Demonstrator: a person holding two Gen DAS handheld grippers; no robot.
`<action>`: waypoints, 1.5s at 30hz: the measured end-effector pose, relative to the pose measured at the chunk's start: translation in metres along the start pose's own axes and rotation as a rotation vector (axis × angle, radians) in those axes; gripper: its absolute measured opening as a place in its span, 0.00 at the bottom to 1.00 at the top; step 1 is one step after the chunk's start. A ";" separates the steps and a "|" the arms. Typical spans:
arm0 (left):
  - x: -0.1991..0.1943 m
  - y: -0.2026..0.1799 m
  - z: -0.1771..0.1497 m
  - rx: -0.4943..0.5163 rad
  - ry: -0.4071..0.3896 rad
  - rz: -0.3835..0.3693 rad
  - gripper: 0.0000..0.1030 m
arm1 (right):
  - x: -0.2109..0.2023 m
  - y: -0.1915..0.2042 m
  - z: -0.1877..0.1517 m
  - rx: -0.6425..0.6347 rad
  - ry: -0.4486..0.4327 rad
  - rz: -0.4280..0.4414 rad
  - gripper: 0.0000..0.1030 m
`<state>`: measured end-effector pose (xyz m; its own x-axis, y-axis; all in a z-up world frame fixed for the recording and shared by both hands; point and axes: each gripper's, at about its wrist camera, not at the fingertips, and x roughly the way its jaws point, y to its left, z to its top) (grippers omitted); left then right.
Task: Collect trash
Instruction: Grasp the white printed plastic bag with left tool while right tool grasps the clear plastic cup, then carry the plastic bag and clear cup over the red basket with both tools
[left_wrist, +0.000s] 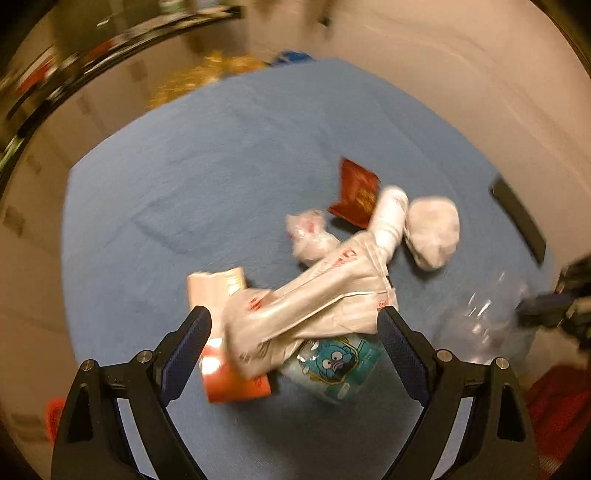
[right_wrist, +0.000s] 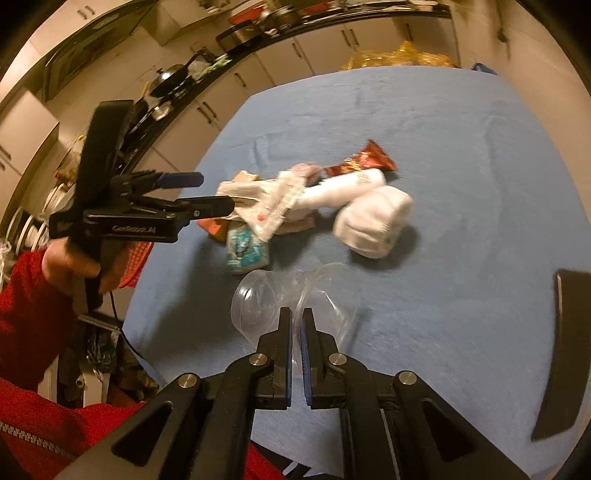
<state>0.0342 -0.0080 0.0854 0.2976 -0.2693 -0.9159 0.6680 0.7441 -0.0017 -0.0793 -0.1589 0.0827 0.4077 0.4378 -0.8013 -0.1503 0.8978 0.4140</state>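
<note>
Trash lies heaped on a blue tablecloth (left_wrist: 192, 177). My left gripper (left_wrist: 295, 325) is open, its jaws either side of a crumpled white plastic bag (left_wrist: 314, 299), above an orange carton (left_wrist: 229, 373) and a teal cartoon packet (left_wrist: 336, 363). Beyond lie a red wrapper (left_wrist: 356, 192), a white tube (left_wrist: 389, 218) and a white wad (left_wrist: 434, 230). My right gripper (right_wrist: 297, 314) is shut on the rim of a clear plastic cup (right_wrist: 291, 295). The left gripper (right_wrist: 218, 192) also shows in the right wrist view, over the bag (right_wrist: 269, 203).
A dark flat object (right_wrist: 569, 350) lies at the table's right edge. Kitchen cabinets and a cluttered counter (right_wrist: 184, 81) run behind the table. Yellow crinkled material (right_wrist: 399, 55) sits past the far edge. The holder's red sleeve (right_wrist: 33, 302) is at left.
</note>
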 end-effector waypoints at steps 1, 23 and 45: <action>0.007 -0.005 0.002 0.045 0.019 0.007 0.88 | -0.002 -0.003 -0.002 0.009 -0.003 -0.006 0.05; -0.007 -0.023 -0.039 -0.122 -0.082 -0.053 0.48 | -0.019 -0.015 -0.015 0.093 -0.041 -0.076 0.05; -0.072 0.021 -0.133 -0.555 -0.190 0.020 0.48 | 0.026 0.062 0.018 -0.104 0.005 0.013 0.05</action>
<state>-0.0637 0.1079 0.0979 0.4579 -0.3191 -0.8298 0.2195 0.9451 -0.2423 -0.0621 -0.0932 0.0951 0.4003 0.4491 -0.7988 -0.2480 0.8922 0.3774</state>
